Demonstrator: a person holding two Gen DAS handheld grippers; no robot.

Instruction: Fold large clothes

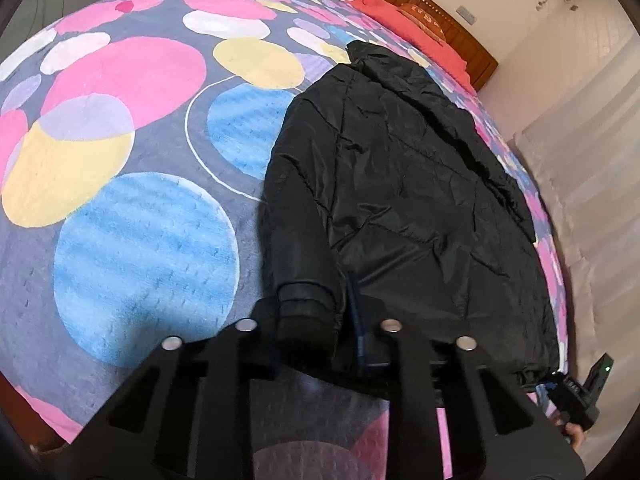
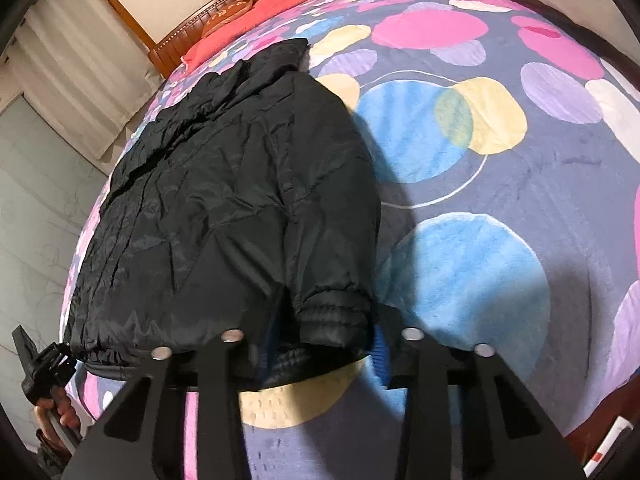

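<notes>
A black puffer jacket (image 1: 408, 184) lies on the bed, collar toward the headboard, hem toward me. One sleeve is folded over the body. My left gripper (image 1: 316, 336) stands open around the sleeve cuff (image 1: 306, 312) and the blue-lined hem edge. In the right wrist view the same jacket (image 2: 224, 200) fills the left half. My right gripper (image 2: 320, 344) stands open around the sleeve cuff (image 2: 336, 316) at the hem. The fingertips are hidden under the fabric in both views.
The bed is covered by a blanket (image 1: 132, 216) with large pink, blue and yellow circles. A red pillow (image 1: 404, 20) lies by the wooden headboard (image 1: 452, 20). Curtains (image 2: 80, 64) hang beside the bed. The other hand-held gripper shows at the frame edge (image 2: 40, 364).
</notes>
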